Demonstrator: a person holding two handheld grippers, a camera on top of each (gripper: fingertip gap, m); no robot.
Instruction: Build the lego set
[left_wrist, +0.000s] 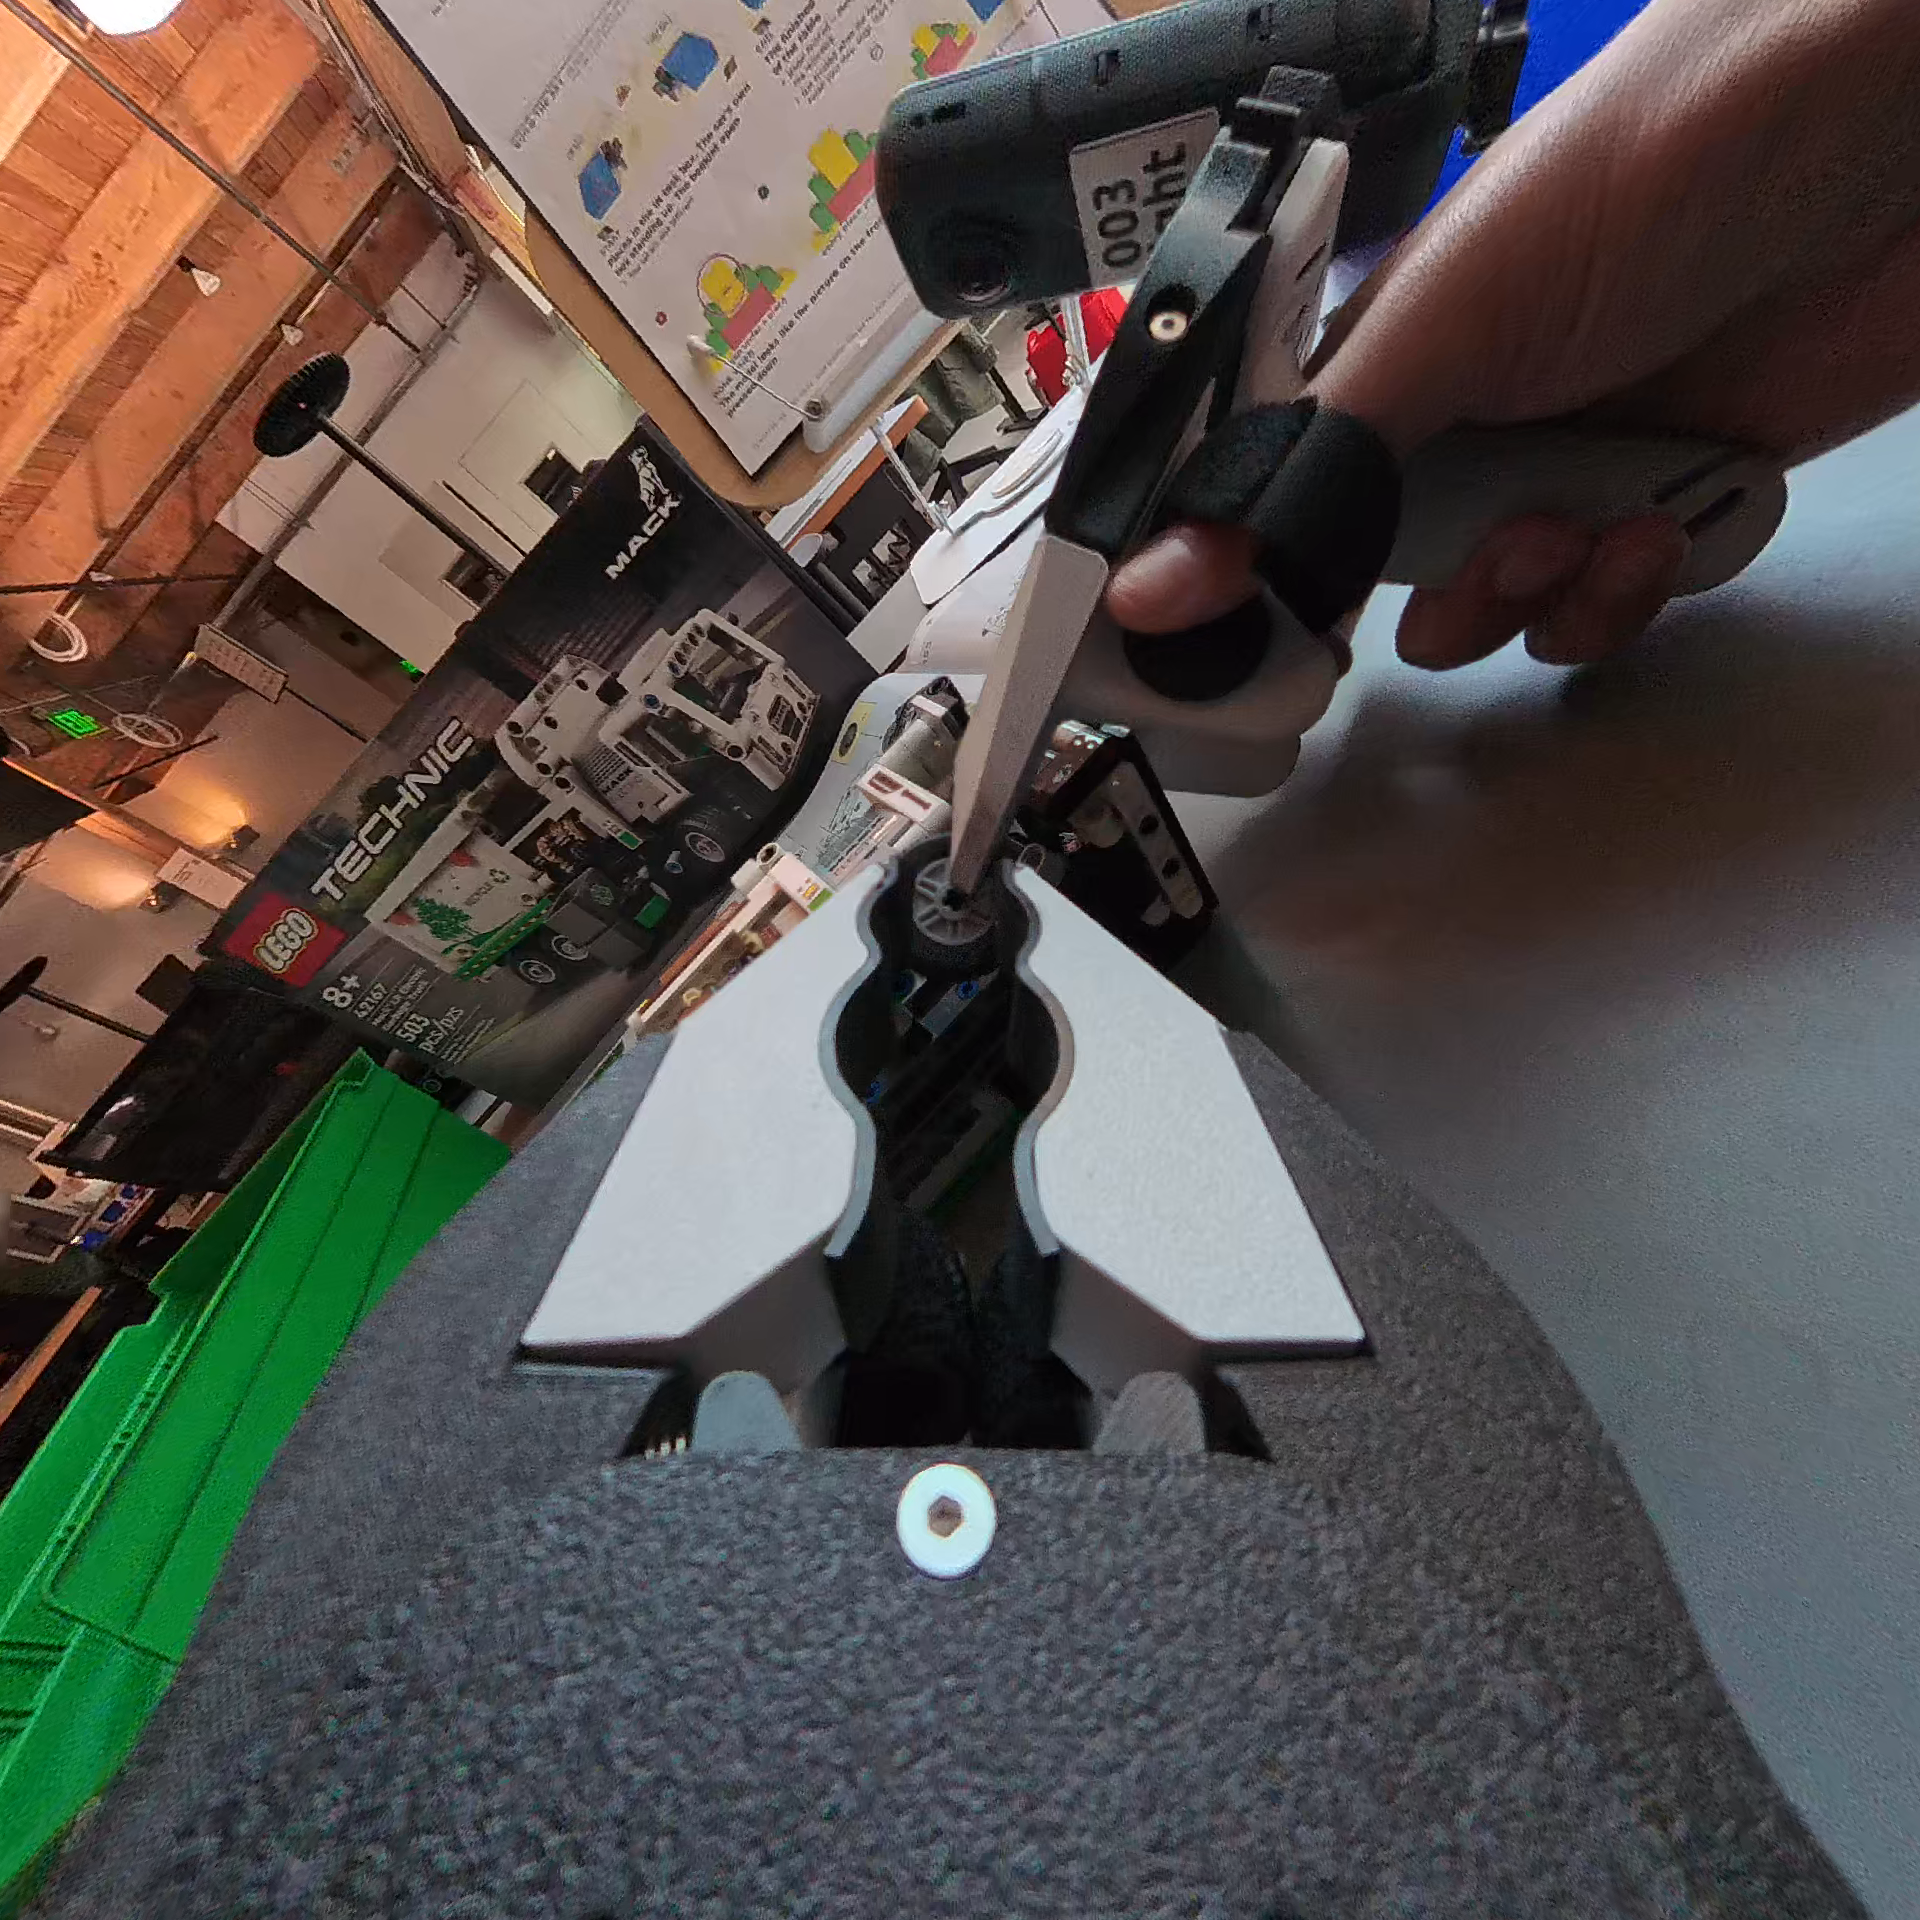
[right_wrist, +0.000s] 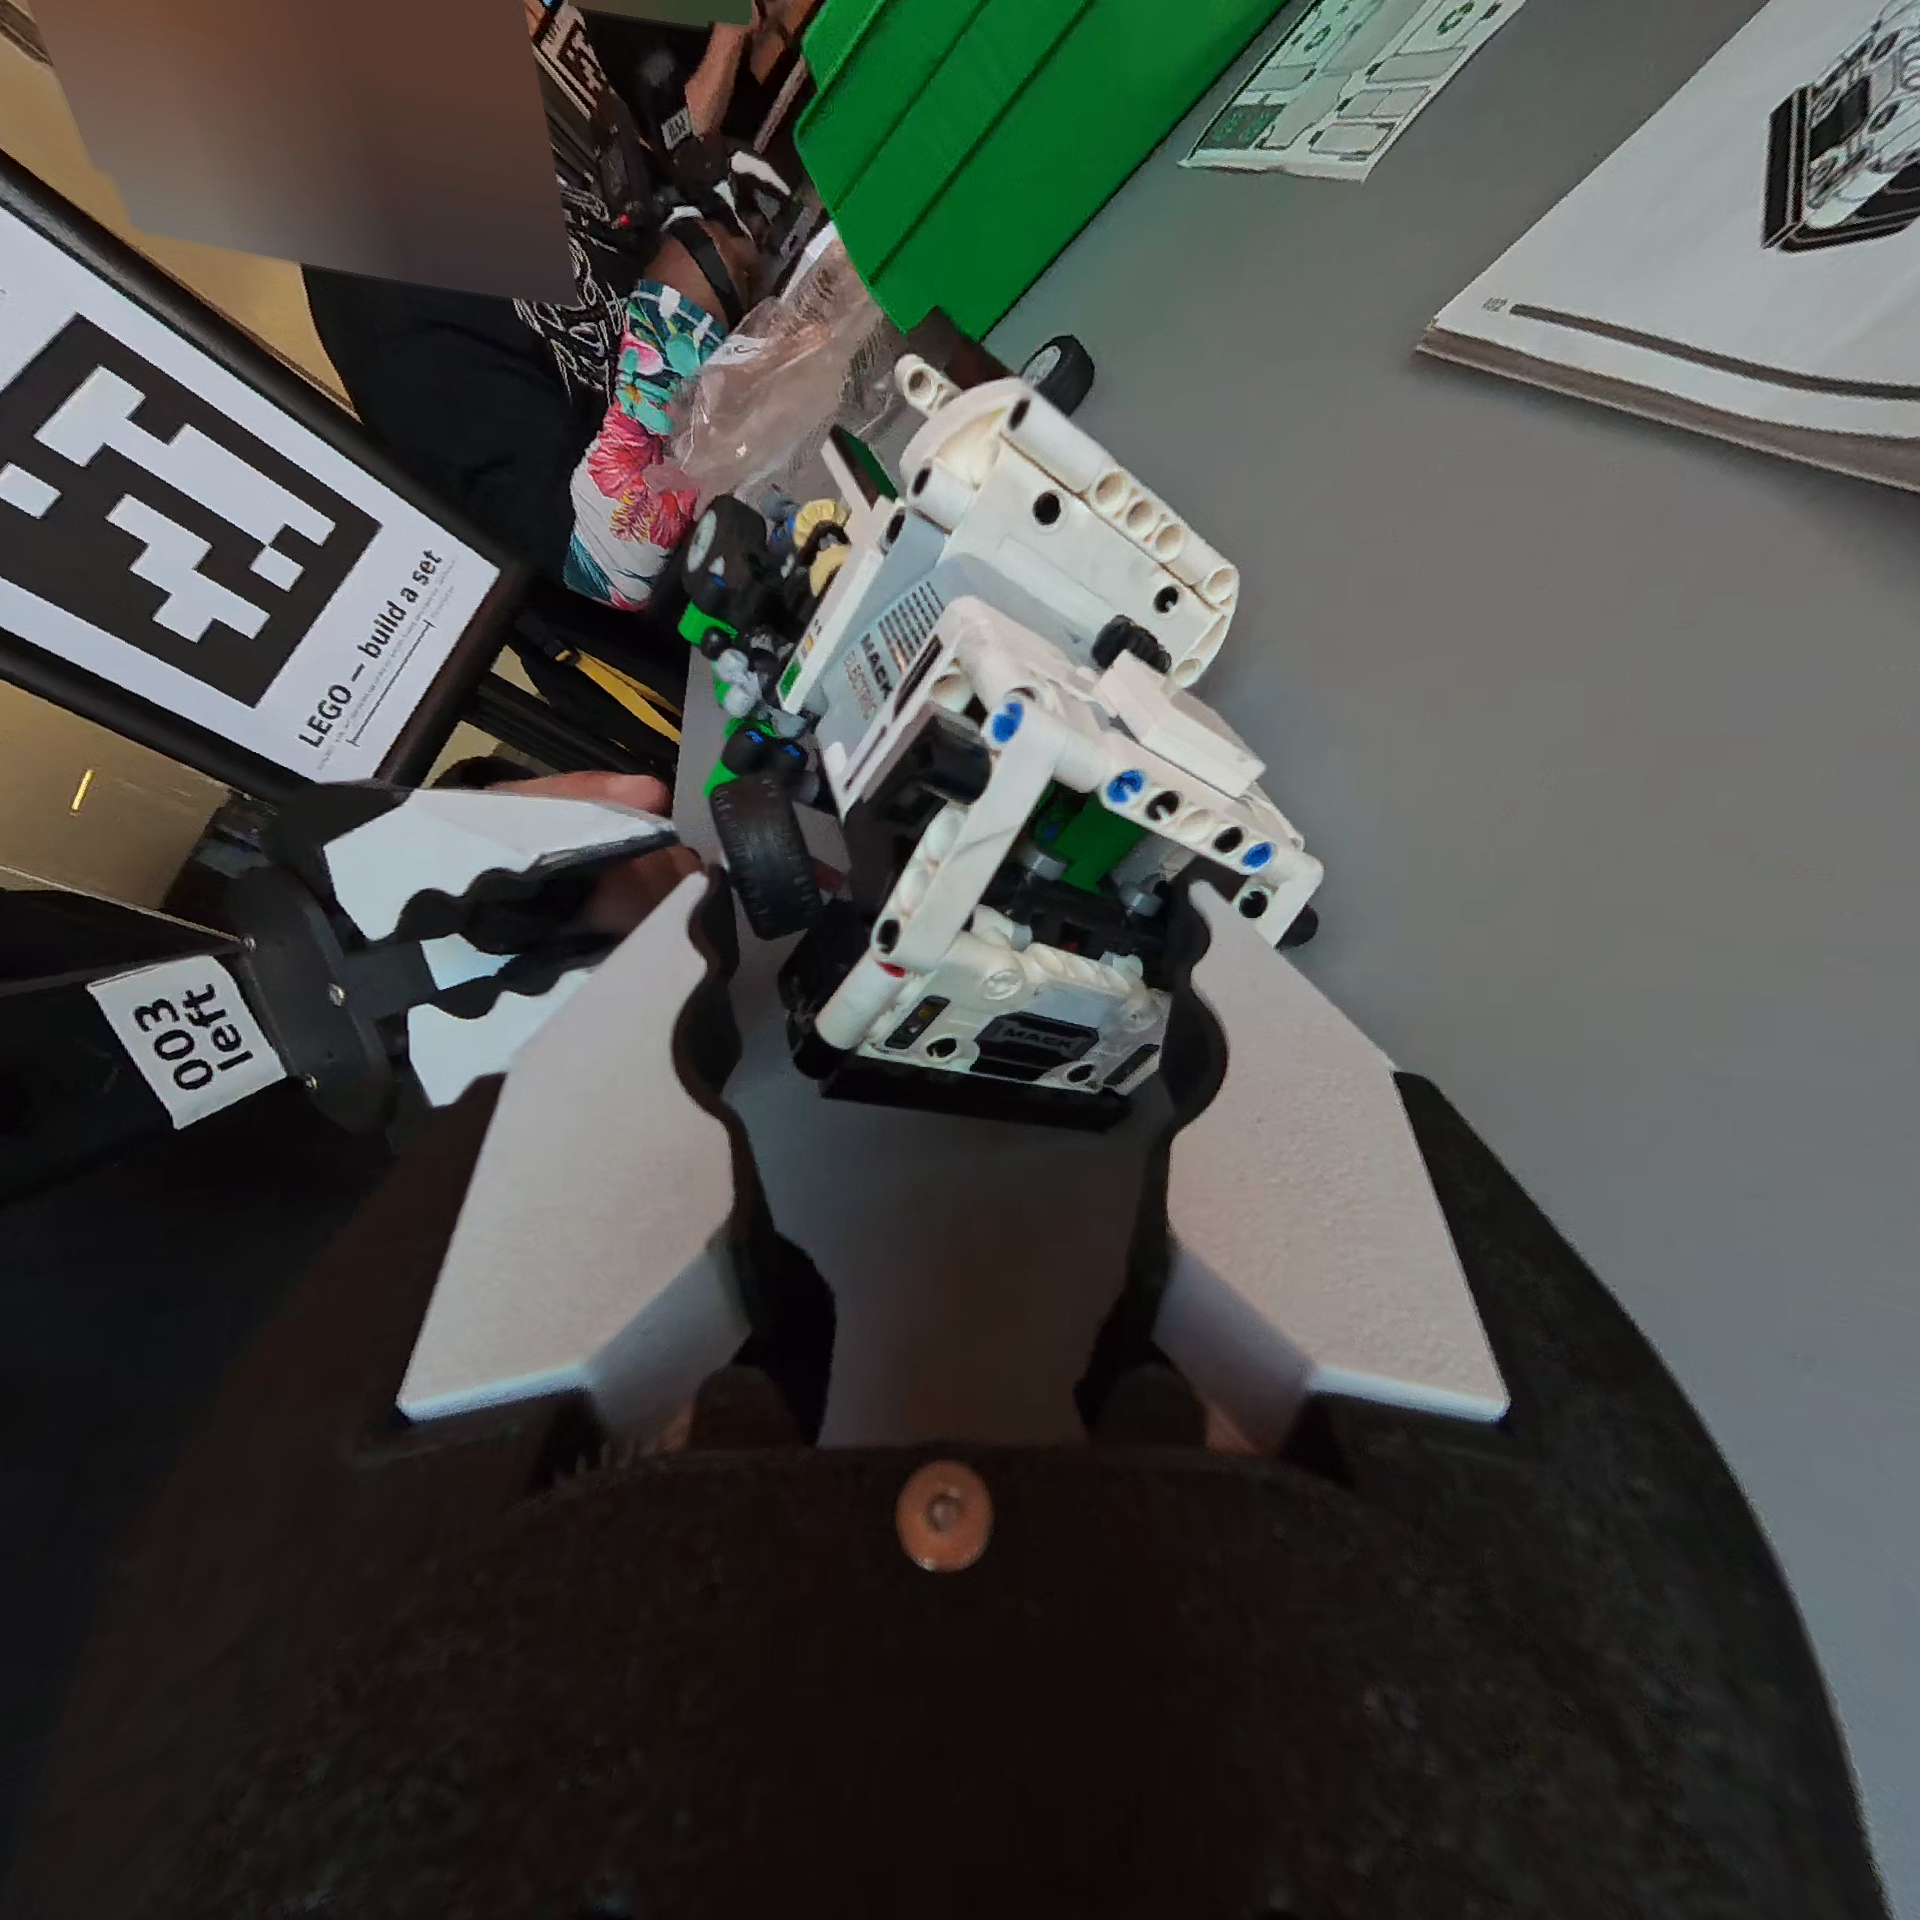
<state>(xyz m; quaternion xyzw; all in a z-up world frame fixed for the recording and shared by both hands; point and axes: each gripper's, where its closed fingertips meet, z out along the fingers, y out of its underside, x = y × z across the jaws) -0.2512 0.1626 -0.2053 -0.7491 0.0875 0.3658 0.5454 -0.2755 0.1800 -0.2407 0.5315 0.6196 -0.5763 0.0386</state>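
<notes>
The white, green and black truck model (right_wrist: 1039, 665) lies on the grey table (right_wrist: 1558, 831) with its cab front toward my right gripper (right_wrist: 956, 904). That gripper's jaws are closed across the cab front, the left finger (right_wrist: 665, 1039) beside a black wheel (right_wrist: 764, 852). My left gripper (left_wrist: 951, 883) is shut on that wheel (left_wrist: 951, 920), a black tyre with a grey hub. One finger (left_wrist: 1013, 707) of the right gripper touches the hub with its tip. The left gripper also shows in the right wrist view (right_wrist: 665, 862), at the left beside the wheel.
A loose wheel (right_wrist: 1060, 369) and a plastic bag (right_wrist: 779, 384) lie behind the truck. A green bin (right_wrist: 987, 135) stands at the back. An instruction booklet (right_wrist: 1714, 312) and a sticker sheet (right_wrist: 1351, 83) lie to the right. The set's box (left_wrist: 499, 831) stands upright. A person sits behind a sign board (right_wrist: 208, 540).
</notes>
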